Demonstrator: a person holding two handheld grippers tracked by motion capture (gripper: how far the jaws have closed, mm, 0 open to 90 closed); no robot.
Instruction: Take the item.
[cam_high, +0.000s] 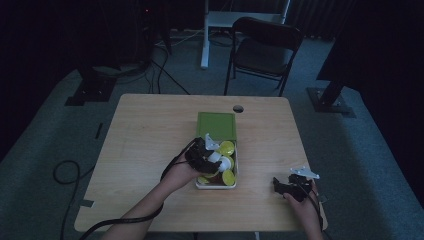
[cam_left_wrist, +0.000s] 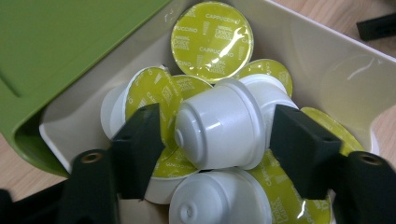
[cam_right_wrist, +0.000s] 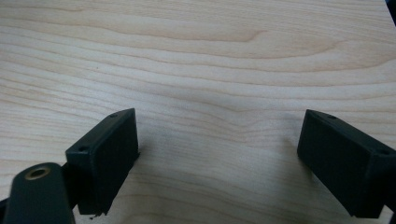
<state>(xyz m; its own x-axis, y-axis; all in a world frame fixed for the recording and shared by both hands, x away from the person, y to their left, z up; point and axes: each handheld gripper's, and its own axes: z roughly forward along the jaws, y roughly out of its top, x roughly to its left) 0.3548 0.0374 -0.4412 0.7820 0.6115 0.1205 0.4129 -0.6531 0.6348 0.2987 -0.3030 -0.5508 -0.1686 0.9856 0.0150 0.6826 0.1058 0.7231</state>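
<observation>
My left gripper (cam_left_wrist: 217, 140) has its jaws apart on either side of a white capsule (cam_left_wrist: 219, 128) lying atop yellow-lidded capsules (cam_left_wrist: 212, 39) in the white box (cam_left_wrist: 308, 51), green lid (cam_high: 216, 125) flipped back. My right gripper (cam_right_wrist: 217, 158) gapes wide over the bare wooden table (cam_right_wrist: 196, 56).

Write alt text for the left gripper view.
The left hand-held gripper, jaws open, straddles a white coffee capsule lying on its side atop other yellow-green-lidded capsules in a cream box with a green lid.
</observation>
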